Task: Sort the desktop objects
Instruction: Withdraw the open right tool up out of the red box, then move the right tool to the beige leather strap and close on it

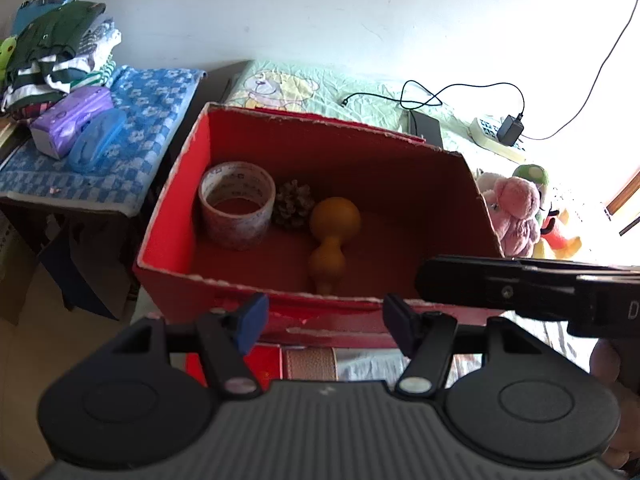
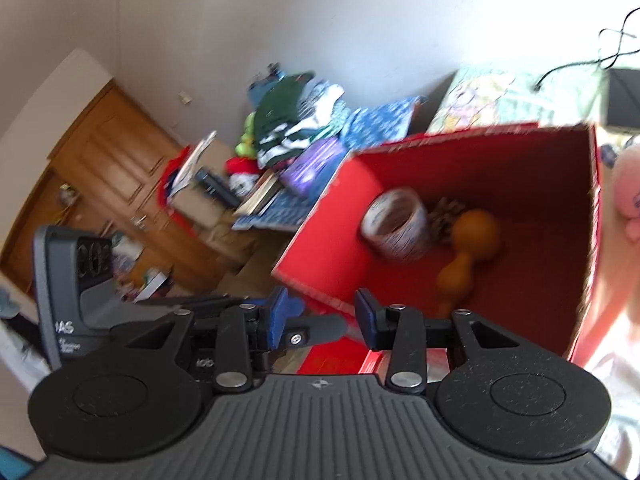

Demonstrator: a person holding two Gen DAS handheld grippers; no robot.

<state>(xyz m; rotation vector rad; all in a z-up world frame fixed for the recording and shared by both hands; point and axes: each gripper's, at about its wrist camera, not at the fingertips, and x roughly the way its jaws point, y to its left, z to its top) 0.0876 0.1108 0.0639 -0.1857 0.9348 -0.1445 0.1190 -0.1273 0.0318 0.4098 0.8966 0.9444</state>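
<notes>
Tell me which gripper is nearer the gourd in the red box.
Probably the right, though it is close. The right gripper hovers open at the box's near wall just left of the gourd. The left gripper, also open, sits lower, outside the red box.

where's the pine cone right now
In the left wrist view, the pine cone sits inside the red box, toward its back left, between the tape roll and the orange gourd.
</notes>
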